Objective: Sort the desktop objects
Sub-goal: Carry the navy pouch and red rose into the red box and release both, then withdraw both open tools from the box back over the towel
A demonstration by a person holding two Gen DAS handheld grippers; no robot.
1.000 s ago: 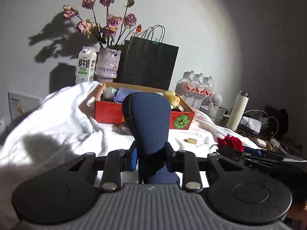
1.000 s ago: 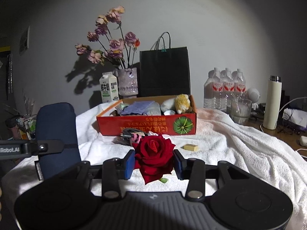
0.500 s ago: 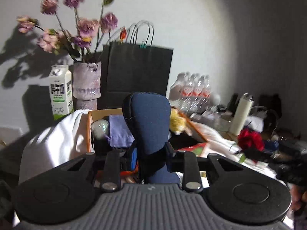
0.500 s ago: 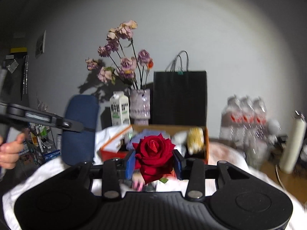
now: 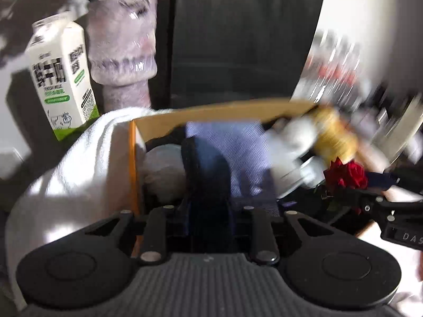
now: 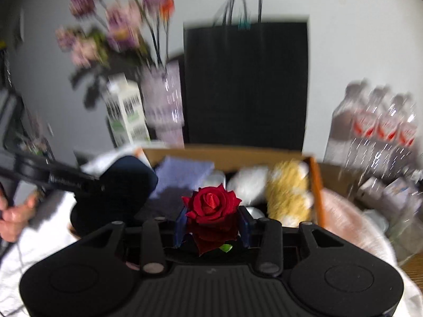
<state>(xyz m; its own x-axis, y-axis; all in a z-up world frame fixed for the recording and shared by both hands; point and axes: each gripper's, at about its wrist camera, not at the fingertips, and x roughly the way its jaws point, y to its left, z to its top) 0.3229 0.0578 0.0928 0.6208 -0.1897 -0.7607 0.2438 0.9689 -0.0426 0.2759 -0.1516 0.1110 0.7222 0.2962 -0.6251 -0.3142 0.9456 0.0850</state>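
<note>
Left wrist view, blurred. At 10 o'clock a white milk carton with green and black print stood upright, a pale lilac textured vase just beside it at 11. A black paper bag filled 12 o'clock behind the orange-edged cardboard box. White towel draped at 9, touching the box's left wall.

Left gripper: jaws closed partway on a dark navy padded pouch, rounded top, fabric-like surface, upright between the fingers and over the box's near left part. Inside the box: a lavender folded cloth at centre, a yellow-and-white plush at 2 o'clock, too smeared for detail.

Right wrist view: purple dried flowers at 11, water bottles with red labels at 3.

Right gripper: jaws clamped on a red rose, deep red, open layered petals, bloom facing the camera, one small green leaf under it. Rose hung over the box's near edge at 6 o'clock of the box opening, plush just to its right. The person's left hand showed at 9 o'clock.
</note>
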